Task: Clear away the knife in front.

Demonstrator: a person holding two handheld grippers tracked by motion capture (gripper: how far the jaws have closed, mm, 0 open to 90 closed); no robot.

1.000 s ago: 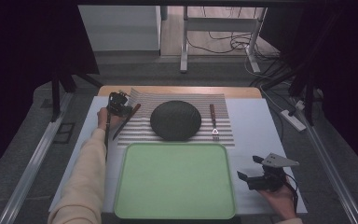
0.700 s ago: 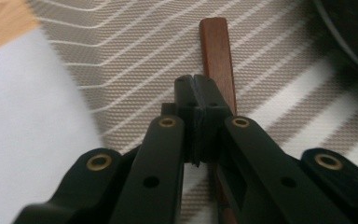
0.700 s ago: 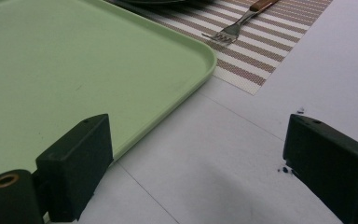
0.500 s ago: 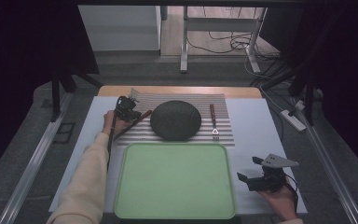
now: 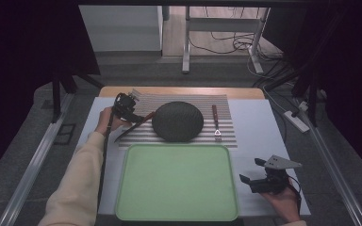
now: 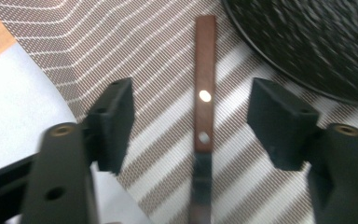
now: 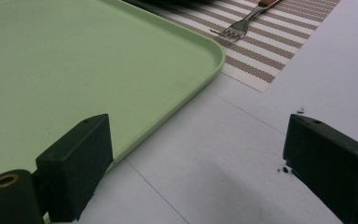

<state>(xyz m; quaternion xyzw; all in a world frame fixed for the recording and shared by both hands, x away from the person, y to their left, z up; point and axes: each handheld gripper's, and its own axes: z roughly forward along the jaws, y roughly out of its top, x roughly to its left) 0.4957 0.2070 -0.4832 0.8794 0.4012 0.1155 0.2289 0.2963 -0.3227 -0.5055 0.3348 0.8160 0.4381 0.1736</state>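
Note:
A knife (image 5: 136, 125) with a brown wooden handle (image 6: 204, 93) lies on the striped placemat (image 5: 226, 136), left of a dark round plate (image 5: 177, 121). My left gripper (image 5: 130, 111) hovers just above the handle. Its jaws have just been opening and stand wide to either side of the knife (image 6: 201, 182) without touching it. A fork (image 5: 215, 123) with a brown handle lies on the mat to the right of the plate. My right gripper (image 5: 253, 181) rests open on the white table beside the green tray (image 5: 176, 181), with nothing between its jaws.
The tray (image 7: 74, 70) sits at the table's front centre, its far edge against the placemat. The fork (image 7: 240, 25) lies beyond the tray's corner. Bare white tabletop (image 5: 264, 127) stretches to the right of mat and tray. A wooden strip (image 5: 179, 91) runs along the table's far edge.
The left gripper, shut on the knife's handle earlier, has let go and lifted slightly. The knife now lies flat on the mat beside the plate. The right gripper has stayed put.

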